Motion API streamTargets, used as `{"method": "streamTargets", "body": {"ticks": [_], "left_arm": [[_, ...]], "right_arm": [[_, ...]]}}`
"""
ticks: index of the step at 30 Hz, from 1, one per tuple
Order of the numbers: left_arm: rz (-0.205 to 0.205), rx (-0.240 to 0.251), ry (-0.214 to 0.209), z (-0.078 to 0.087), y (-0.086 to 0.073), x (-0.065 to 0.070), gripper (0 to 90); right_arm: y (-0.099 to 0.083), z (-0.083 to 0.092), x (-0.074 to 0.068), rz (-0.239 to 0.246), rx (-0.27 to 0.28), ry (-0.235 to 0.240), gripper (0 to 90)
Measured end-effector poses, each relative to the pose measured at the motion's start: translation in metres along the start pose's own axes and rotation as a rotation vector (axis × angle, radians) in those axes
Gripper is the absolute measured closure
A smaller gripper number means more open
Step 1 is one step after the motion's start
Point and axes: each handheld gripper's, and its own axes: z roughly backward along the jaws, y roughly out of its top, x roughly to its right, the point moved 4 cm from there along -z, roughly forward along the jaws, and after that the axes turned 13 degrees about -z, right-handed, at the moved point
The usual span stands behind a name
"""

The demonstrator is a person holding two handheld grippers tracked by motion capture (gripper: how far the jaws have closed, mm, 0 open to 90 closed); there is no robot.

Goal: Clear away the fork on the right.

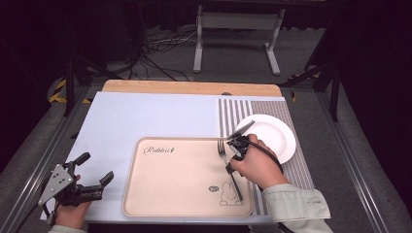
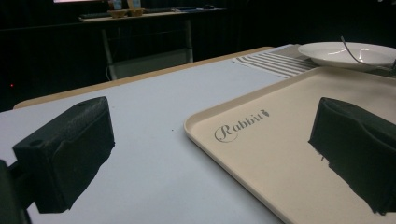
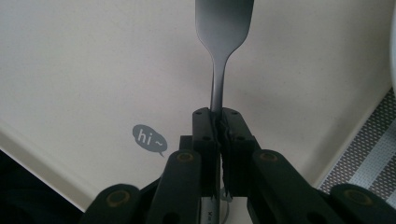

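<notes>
The slim silver metal fork (image 3: 223, 51) is clamped by its handle in the right gripper (image 3: 218, 122), whose black jaws are pressed almost together with only the thin stem between them. In the high view the fork (image 1: 223, 151) hangs over the tray's right part, tines toward twelve o'clock, seemingly gripped low on the handle so the head stays free to be laid flat. Beneath it lies the beige rectangular plastic tray (image 1: 165, 194), which reads "Rabbit" in script at its ten o'clock corner and carries a small grey speech bubble saying "hi~" beside a line-drawn rabbit at five o'clock. At two o'clock from the tray a round white plate (image 1: 279, 141) sits on a grey striped placemat (image 1: 228, 112) (probably where the fork belongs, or came from). The left gripper (image 1: 94, 171) waits at the table's eight o'clock edge, jaws spread wide and empty, apparently kept clear of the work.
</notes>
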Motion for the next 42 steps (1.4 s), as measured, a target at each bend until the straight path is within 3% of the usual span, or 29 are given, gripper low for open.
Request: {"method": "streamTargets", "body": {"ticks": [15,30,38,42], "left_arm": [[0.0,-0.001,0.0,0.0,0.0,0.0,0.5],[-0.001,-0.002,-0.001,0.0,0.0,0.0,0.6],[-0.011,-0.002,-0.006,-0.001,0.001,0.001,0.5],[-0.007,-0.007,-0.007,0.0,0.0,0.001,0.5]], "right_arm": [[-0.001,-0.016,0.009,-0.046,-0.064,-0.021,85.7],[-0.002,-0.026,0.013,-0.075,-0.087,-0.015,84.0],[-0.001,-0.018,0.012,-0.048,-0.051,-0.004,77.8],[0.001,-0.011,0.009,0.0,0.001,0.004,68.3]]}}
